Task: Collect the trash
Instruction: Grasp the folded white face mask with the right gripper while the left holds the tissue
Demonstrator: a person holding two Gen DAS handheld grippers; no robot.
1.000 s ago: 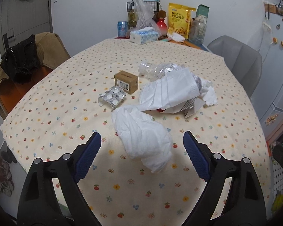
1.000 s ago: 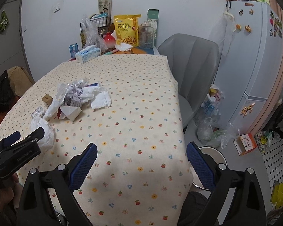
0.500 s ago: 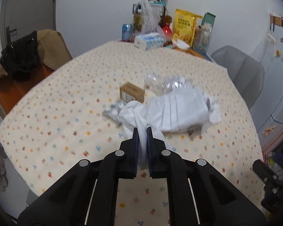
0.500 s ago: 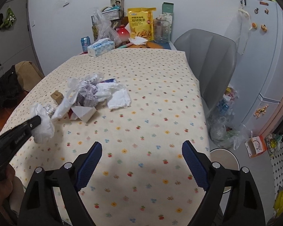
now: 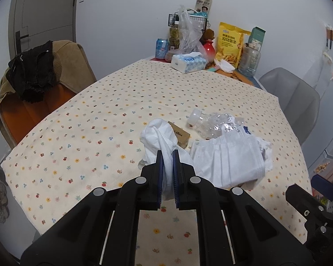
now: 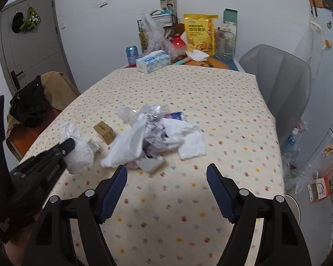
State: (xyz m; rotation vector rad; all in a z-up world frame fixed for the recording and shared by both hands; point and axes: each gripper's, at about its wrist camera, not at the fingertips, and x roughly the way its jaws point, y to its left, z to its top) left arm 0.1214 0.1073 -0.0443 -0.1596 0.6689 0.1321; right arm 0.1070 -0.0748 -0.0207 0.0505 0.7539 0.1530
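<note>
My left gripper [image 5: 167,155] is shut on a crumpled white tissue wad [image 5: 159,136], lifted just above the flowered tablecloth [image 5: 104,119]. In the right wrist view the same tissue wad [image 6: 77,150] hangs from the left gripper [image 6: 70,145] at the left. A pile of trash lies mid-table: a white face mask [image 5: 228,157], a crushed clear plastic bottle [image 5: 213,122], a small cardboard box [image 6: 104,132], crumpled paper and tissue [image 6: 188,139]. My right gripper [image 6: 166,175] hovers just in front of that pile, its jaws closing with nothing between them.
At the table's far end stand a tissue box [image 6: 152,61], a blue can [image 6: 131,54], a clear plastic bag [image 6: 155,37], a yellow snack bag [image 6: 201,34] and a jar [image 6: 225,42]. A grey chair [image 6: 279,84] is at the right, a clothes-draped chair [image 5: 42,77] at the left.
The left gripper shut on the white tissue wad and raised it off the cloth. The right gripper moved in toward the trash pile and its jaws narrowed.
</note>
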